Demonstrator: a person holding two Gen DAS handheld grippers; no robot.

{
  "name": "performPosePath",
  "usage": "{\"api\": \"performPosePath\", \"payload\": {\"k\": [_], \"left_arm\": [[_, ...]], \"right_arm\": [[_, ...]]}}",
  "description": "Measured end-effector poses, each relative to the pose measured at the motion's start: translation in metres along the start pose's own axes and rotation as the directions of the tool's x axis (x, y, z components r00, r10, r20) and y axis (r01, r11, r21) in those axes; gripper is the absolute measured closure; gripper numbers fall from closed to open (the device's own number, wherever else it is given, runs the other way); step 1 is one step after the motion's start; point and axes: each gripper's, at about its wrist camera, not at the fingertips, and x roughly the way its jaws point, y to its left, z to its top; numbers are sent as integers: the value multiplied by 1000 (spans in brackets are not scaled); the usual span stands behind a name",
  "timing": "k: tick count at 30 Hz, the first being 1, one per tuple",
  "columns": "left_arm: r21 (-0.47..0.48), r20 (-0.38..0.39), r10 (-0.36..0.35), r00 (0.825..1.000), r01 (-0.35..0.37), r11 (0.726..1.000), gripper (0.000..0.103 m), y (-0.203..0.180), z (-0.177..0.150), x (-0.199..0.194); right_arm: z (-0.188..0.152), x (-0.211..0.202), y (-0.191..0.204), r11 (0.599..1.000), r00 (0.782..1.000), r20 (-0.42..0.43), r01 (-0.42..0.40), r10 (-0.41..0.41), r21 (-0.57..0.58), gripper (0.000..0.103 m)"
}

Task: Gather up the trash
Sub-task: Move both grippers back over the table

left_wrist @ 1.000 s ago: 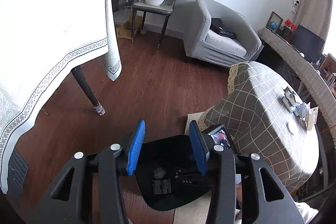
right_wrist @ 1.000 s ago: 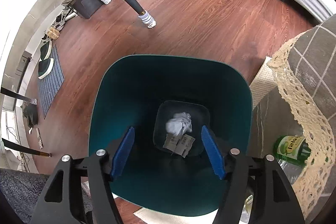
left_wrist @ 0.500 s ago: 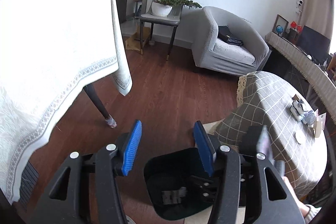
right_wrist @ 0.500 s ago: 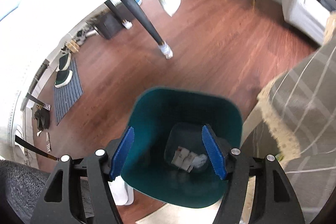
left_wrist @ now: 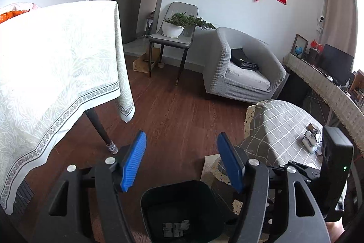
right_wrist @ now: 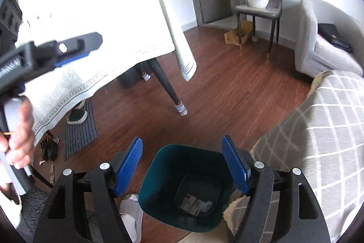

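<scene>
A dark teal trash bin (right_wrist: 185, 188) stands on the wood floor beside the low table. At its bottom lie a crumpled white paper and a printed wrapper (right_wrist: 196, 205); the left wrist view shows the same bin (left_wrist: 182, 211) with that trash (left_wrist: 175, 228) inside. My right gripper (right_wrist: 183, 165) hangs above the bin, its jaws opening, nothing between the blue pads. My left gripper (left_wrist: 182, 162) is also above the bin, jaws opening and empty. In the right wrist view the left gripper (right_wrist: 52, 54) shows blurred at the left, held by a hand (right_wrist: 18, 136).
A dining table with a white cloth (left_wrist: 56, 65) and dark leg (left_wrist: 101, 131) stands left. A low table under a checked cloth (left_wrist: 284, 129) sits right with small items (left_wrist: 312, 140). Behind are a grey armchair (left_wrist: 245, 67), a chair with a plant (left_wrist: 175, 38), and a slipper (right_wrist: 130, 213).
Both grippers rose away from the bin and tilted up, the right one much more. Both jaws widened. The trash stays in the bin.
</scene>
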Motion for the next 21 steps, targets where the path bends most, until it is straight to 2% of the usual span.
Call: {"api": "performPosePath", "payload": {"k": [4, 9, 17, 21], "left_arm": [[18, 0, -13, 1000, 13, 1000, 31, -20, -2, 4], [56, 17, -52, 998, 51, 997, 25, -52, -6, 6], [130, 12, -159, 987, 156, 979, 18, -114, -18, 13], [138, -17, -221, 975, 221, 965, 14, -141, -25, 19]], "right_arm": [[3, -35, -10, 1000, 997, 77, 17, -16, 0, 28], [1, -82, -28, 997, 982, 175, 73, -73, 6, 21], [-23, -136, -70, 984, 959, 218, 172, -180, 53, 21], [-36, -158, -90, 974, 947, 227, 215, -226, 73, 15]]}}
